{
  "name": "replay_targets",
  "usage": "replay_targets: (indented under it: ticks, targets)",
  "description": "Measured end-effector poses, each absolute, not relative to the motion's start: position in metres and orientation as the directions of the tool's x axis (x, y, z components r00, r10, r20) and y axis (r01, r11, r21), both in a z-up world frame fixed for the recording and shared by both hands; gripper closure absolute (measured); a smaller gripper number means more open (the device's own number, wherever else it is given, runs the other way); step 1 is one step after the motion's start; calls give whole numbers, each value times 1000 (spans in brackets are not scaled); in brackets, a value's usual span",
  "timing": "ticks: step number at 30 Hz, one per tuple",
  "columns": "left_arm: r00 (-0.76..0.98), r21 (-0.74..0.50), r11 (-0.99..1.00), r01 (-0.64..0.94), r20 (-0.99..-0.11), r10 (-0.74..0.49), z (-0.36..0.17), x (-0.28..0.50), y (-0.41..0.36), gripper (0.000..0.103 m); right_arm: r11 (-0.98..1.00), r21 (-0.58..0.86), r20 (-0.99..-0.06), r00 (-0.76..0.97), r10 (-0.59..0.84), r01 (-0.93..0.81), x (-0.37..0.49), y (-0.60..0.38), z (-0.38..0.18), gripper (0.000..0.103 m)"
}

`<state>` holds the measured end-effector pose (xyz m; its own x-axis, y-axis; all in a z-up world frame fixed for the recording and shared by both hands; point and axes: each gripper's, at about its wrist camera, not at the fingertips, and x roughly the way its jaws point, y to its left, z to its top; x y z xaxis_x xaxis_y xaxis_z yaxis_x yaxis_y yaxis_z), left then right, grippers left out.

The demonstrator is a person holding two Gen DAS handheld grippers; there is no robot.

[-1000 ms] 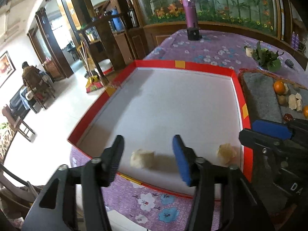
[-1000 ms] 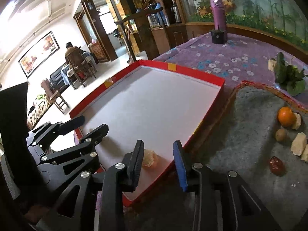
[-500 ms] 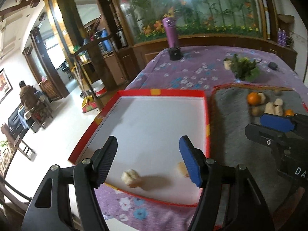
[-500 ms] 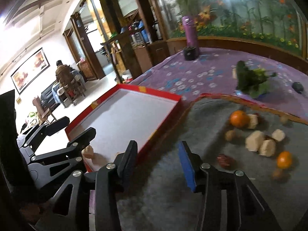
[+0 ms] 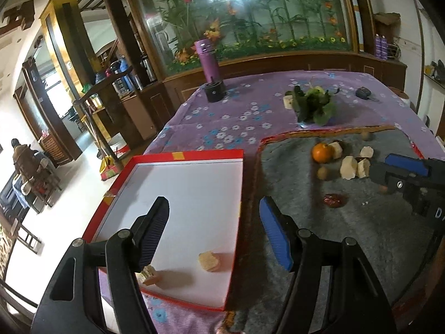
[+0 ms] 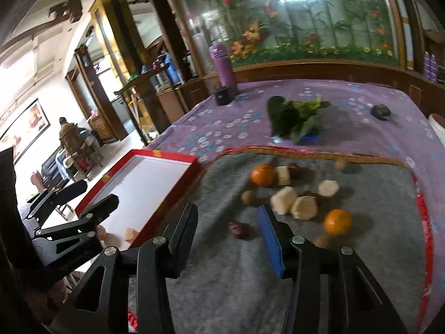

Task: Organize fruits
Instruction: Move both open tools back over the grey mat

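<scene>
A red-rimmed white tray (image 5: 239, 183) lies on the left with two pale fruit chunks in it (image 5: 209, 261) (image 5: 148, 274). My left gripper (image 5: 214, 228) is open and empty, raised over the tray's right edge. On the grey felt mat (image 6: 222, 278) lie two oranges (image 6: 262, 174) (image 6: 337, 221), several pale chunks (image 6: 283, 200), a red date (image 6: 239, 228) and small brown fruits (image 6: 247, 196). My right gripper (image 6: 228, 231) is open and empty above the mat, with the red date between its fingers in view.
A purple flowered cloth (image 5: 236, 119) covers the table. A leafy green bunch (image 5: 313, 105), a purple bottle on a black stand (image 5: 208, 69) and a small dark object (image 5: 363, 92) lie at the back. The table's left edge drops to the floor.
Both grippers have lifted and swung right, away from the tray toward the mat. The fruit pile now sits ahead of the right gripper. Both stay open.
</scene>
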<state>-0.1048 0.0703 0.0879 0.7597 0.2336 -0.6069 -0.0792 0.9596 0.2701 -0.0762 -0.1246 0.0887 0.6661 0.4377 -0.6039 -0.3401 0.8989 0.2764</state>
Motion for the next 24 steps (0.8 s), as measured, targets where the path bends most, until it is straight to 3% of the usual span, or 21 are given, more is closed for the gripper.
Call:
replay_targets:
  ticks: [13, 24]
  targets:
    - [746, 296, 955, -29, -629, 218, 77, -89, 44, 36, 923, 300, -614, 691, 381, -241, -70, -178, 76, 56]
    - [665, 313, 946, 80, -724, 183, 32, -64, 26, 34, 957, 226, -726, 623, 291, -184, -57, -208, 38, 56]
